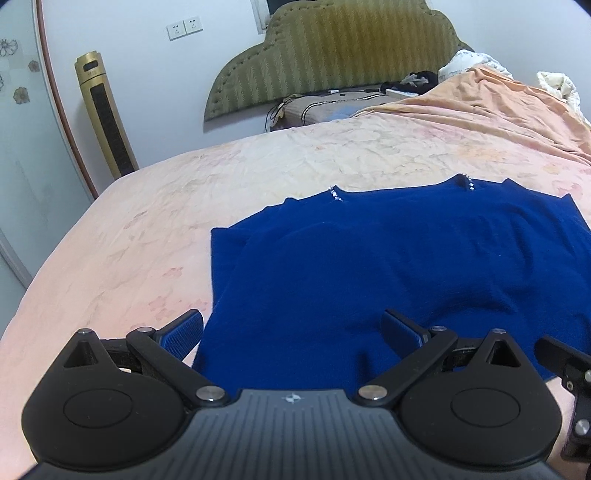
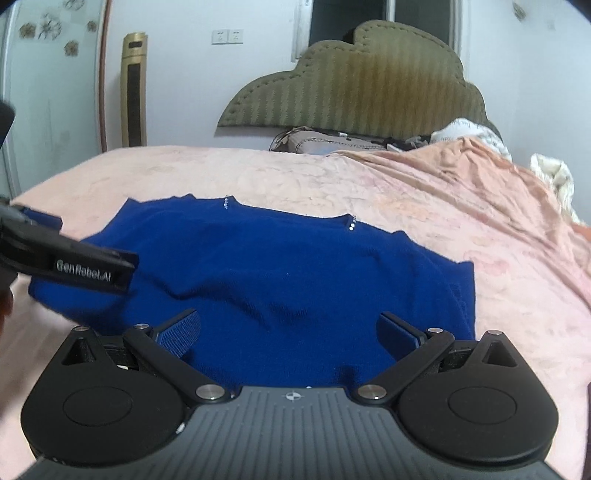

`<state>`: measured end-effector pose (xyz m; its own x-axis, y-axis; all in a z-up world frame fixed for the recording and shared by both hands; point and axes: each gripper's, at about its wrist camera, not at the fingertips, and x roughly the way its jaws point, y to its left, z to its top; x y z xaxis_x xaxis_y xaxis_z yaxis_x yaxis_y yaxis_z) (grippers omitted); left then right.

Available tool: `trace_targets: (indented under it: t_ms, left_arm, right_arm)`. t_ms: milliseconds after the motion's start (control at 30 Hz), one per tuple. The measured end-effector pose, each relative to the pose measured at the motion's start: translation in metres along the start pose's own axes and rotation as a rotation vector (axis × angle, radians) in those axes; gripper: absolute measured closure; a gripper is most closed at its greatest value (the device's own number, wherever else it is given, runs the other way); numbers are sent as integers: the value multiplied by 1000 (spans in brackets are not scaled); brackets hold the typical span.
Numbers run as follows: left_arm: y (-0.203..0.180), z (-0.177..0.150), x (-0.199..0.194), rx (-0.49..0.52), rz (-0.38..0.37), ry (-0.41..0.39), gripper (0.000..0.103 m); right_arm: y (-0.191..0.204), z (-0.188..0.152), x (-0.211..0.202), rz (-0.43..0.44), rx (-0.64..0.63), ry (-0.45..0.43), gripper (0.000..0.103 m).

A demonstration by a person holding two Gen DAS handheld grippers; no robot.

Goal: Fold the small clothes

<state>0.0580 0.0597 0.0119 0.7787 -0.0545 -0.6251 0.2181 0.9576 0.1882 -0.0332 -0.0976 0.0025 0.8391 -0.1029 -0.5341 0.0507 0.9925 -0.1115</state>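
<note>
On the bed (image 1: 147,229), both grippers (image 1: 291,332) (image 2: 288,332) gape empty over the blue sweater (image 1: 369,266).

A wide bed (image 1: 258,173) fills the room, spread with a pale pink sheet, and an orange blanket (image 1: 491,107) lies rumpled along its right side. Behind it rises an olive-green headboard (image 1: 332,48) (scalloped at the top), with a brownish pillow (image 1: 314,107) at its foot. A gold tower fan (image 1: 103,114) stands against the white wall, wall sockets (image 1: 184,27) above.
</note>
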Motion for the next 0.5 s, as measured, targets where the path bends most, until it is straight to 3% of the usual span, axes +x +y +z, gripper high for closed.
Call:
trace_targets:
  t_ms: [500]
  left_arm:
    - [16,3,0,-20,22,11,0]
  right_arm:
    - [17,0,-8,-12,-59,-19,1]
